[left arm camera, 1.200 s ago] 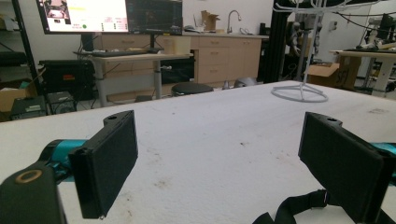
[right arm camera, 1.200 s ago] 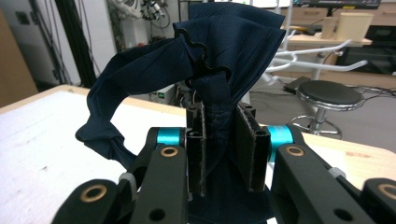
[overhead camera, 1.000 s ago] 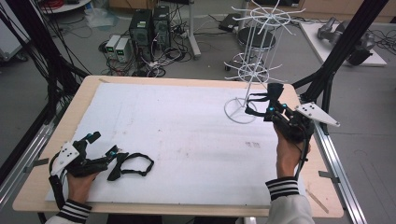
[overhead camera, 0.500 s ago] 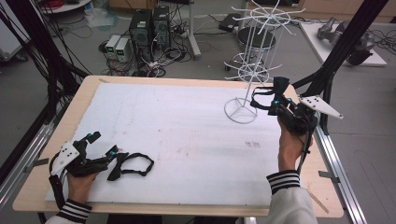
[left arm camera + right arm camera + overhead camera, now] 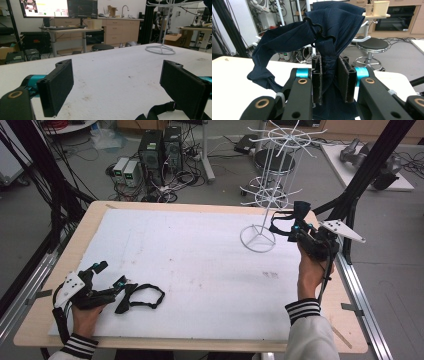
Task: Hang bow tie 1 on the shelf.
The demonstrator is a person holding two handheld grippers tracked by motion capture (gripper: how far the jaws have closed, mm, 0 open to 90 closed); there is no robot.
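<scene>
White-topped table [image 5: 190, 265]: right gripper [image 5: 296, 228] clamped a dark garment [image 5: 329, 27], probably for hanging on the wire rack [image 5: 272, 195]; left gripper [image 5: 107, 287] rested wide apart beside 1 more [image 5: 142, 296].

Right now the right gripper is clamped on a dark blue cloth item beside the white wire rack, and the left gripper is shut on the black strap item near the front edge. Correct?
Not quite. The left gripper is open: the left gripper view shows its jaws wide apart, with the black strap item lying by them, not clamped. The rest holds: the right gripper is clamped on the dark blue cloth item beside the white wire rack.
</scene>
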